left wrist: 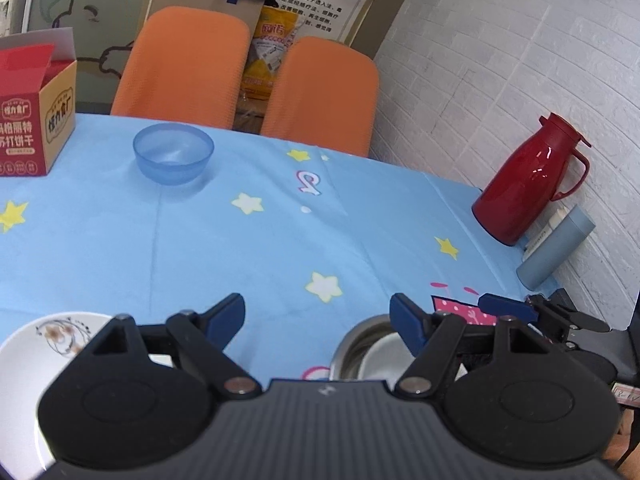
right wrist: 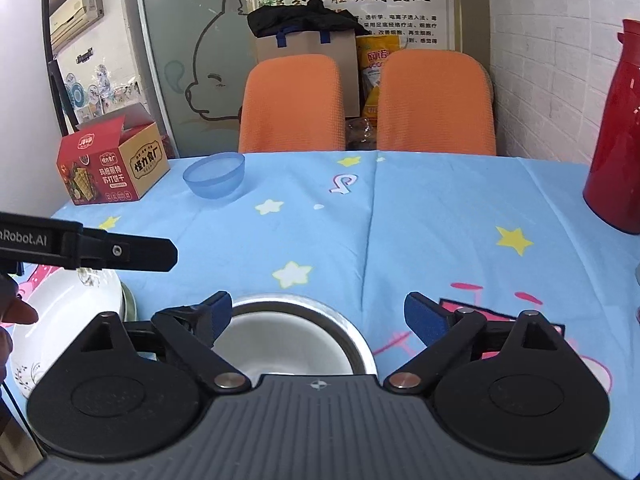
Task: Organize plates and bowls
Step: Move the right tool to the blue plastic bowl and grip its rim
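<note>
- Left gripper (left wrist: 318,312): jaws spread wide and empty, held above the near edge of the bench (left wrist: 260,248), which is covered by a light blue cloth printed with stars.
- Right gripper (right wrist: 318,312): jaws likewise released, holding nothing; the left finger (right wrist: 218,314) overlaps the rim of the steel bowl in this view, though contact cannot be told.
- Steel bowl (right wrist: 320,312): stands at the near edge of the bench, directly below the right gripper; its inside shows white. In the left wrist view it lies under the right-hand finger of the left gripper.
- White plate (right wrist: 72,308): floral-patterned, at the near left of the bench, just beside the steel bowl and partly under the left gripper.
- Blue plastic bowl (left wrist: 173,153): translucent, upright, at the far side of the bench, well apart from the plate and steel bowl.
- Red biscuit carton (right wrist: 114,164): open-flapped, at the far left corner, near the blue bowl.
- Red thermos jug (left wrist: 524,180): at the right edge beside the white brick wall.
- Two orange chairs (right wrist: 292,104): behind the bench.
</note>
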Action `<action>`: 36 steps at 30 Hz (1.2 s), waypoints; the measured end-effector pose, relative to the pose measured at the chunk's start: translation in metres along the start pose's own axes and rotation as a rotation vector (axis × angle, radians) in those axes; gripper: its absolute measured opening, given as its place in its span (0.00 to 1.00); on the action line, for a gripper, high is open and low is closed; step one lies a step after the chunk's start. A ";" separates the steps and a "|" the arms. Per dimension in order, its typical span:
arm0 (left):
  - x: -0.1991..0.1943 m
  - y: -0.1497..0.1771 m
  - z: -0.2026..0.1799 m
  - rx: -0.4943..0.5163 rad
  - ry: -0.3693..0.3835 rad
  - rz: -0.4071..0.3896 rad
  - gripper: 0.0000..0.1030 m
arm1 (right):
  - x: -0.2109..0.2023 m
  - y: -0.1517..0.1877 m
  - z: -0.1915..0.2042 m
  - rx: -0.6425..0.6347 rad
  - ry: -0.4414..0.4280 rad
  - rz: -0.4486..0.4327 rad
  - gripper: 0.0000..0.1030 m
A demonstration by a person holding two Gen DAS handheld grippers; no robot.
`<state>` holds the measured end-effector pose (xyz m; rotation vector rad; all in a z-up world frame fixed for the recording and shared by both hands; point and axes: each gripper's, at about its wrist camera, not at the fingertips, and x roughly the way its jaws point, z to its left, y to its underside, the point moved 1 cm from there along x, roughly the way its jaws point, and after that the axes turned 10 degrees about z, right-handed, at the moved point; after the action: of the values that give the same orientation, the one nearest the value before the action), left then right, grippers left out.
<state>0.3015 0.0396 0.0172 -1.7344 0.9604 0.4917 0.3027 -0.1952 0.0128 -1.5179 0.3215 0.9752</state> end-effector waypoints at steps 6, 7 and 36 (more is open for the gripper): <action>0.008 -0.025 0.038 -0.046 -0.030 -0.001 0.71 | 0.029 -0.040 0.018 -0.100 0.013 0.025 1.00; 0.008 -0.029 0.045 -0.058 -0.032 -0.006 0.71 | 0.034 -0.046 0.021 -0.117 0.012 0.031 1.00; 0.127 -0.168 0.188 -0.245 -0.210 0.087 0.70 | 0.229 -0.175 0.089 -0.258 -0.050 0.212 1.00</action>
<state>0.5333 0.1884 -0.0436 -1.8190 0.8545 0.8601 0.5284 0.0010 -0.0247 -1.7135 0.3359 1.2581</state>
